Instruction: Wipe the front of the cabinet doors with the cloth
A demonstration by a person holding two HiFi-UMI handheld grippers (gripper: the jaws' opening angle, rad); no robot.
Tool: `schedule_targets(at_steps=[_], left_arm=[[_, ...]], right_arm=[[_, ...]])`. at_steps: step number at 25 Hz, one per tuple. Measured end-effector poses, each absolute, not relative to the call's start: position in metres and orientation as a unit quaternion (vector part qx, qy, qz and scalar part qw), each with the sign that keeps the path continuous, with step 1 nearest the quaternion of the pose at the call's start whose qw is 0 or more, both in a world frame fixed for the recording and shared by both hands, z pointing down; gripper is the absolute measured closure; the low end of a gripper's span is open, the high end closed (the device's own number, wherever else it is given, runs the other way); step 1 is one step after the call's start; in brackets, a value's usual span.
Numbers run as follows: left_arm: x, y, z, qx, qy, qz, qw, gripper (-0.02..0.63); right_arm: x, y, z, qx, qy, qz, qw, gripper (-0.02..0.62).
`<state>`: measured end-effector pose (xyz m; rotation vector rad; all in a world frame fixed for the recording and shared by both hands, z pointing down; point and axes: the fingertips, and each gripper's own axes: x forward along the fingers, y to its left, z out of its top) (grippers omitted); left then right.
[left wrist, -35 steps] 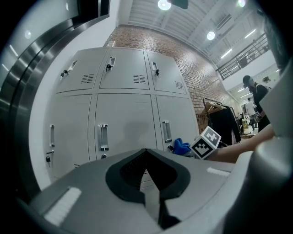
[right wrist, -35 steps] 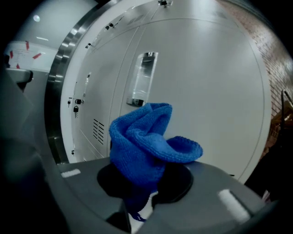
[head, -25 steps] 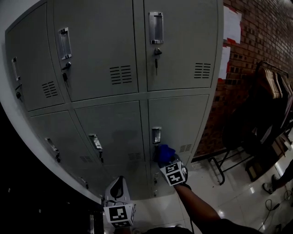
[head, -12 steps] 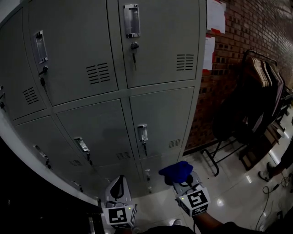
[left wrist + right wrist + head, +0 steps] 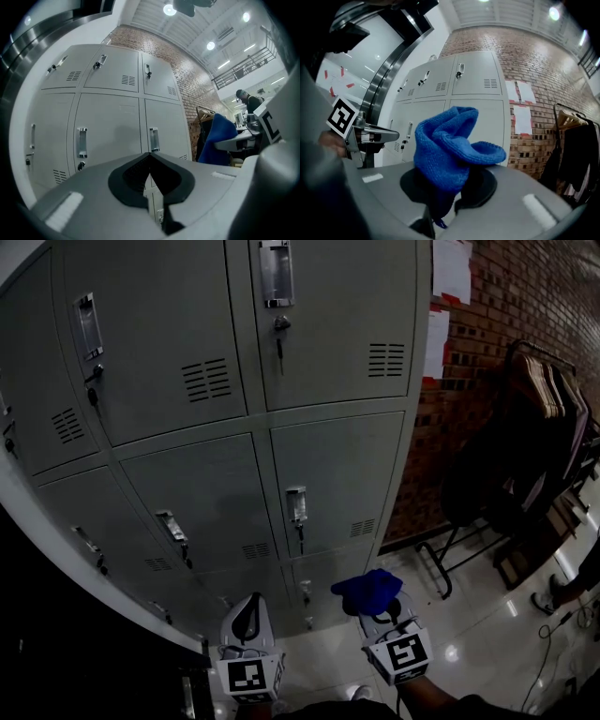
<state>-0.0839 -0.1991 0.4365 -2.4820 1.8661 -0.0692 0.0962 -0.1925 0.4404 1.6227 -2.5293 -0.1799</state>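
Note:
The grey cabinet (image 5: 234,343) stands ahead, with several doors, each with a metal handle and a vent. The lower right door (image 5: 337,474) faces my right gripper. The blue knitted cloth (image 5: 367,589) is bunched in my right gripper (image 5: 380,613), which is shut on it and held off the doors, above the floor. In the right gripper view the cloth (image 5: 450,145) bulges up out of the jaws. My left gripper (image 5: 247,607) hangs beside it, shut and with nothing in it; its jaws meet in the left gripper view, where the left gripper (image 5: 150,159) points at the doors (image 5: 110,126).
A brick wall (image 5: 525,296) with paper sheets (image 5: 450,268) adjoins the cabinet on the right. A rack of dark clothes (image 5: 525,446) stands on the glossy floor (image 5: 487,634). A dark curved edge (image 5: 56,615) runs along the left. A person (image 5: 244,97) stands far behind.
My right gripper has drawn back with the cloth from the lower right door and now hangs lower, off the cabinet. The head view has shifted; the left gripper has barely moved.

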Motion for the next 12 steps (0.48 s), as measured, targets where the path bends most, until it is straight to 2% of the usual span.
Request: schedule_targets(at_steps=[12], left_arm=[[-0.08,-0.197,0.428,-0.798,0.601,-0.016,0.029,0.594]], right_arm=[[0.09,-0.196,0.431,0.538,-0.836,-0.085,0.072,0.514]])
